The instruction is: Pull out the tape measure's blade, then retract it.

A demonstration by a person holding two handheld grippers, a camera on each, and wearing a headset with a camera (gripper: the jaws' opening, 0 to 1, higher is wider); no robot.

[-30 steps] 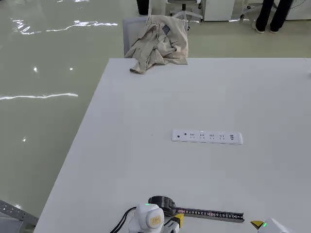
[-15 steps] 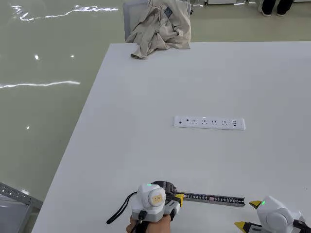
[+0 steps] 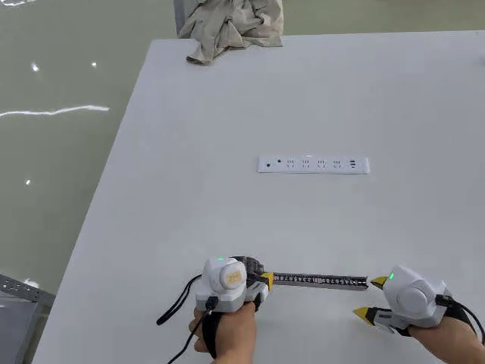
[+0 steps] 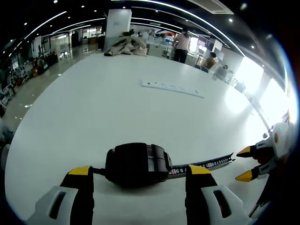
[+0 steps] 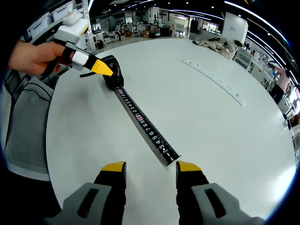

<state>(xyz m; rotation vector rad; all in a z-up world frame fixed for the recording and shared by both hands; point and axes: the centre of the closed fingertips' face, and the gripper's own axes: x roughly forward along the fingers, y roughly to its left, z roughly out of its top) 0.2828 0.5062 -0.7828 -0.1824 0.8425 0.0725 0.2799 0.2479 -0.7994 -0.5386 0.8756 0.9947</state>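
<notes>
**Straddling the tape, other claw parked at the blade tip**

So my left claw (image 4: 139,169) is spread wide with the tape (image 4: 137,161) sitting right between the jaws. There's a visible gap on both sides of the black case, so it's around it, not pinching it. The case sits flat on the white bench (image 3: 227,114), close to the near edge.

The blade (image 5: 143,124) is pulled out and lies flat along the bench, running from the case over toward my right side, numbers facing up. Its free end stops just in front of my right claw (image 5: 151,167), pretty much lined up with the gap between the jaws. That claw is open too and has nothing in it. The blade tip is near the yellow tips but apart from them.

Further out on the bench there's a white power strip (image 3: 313,164), well apart from the tape. A beige cloth (image 3: 231,23) is bunched up at the far edge.
</notes>
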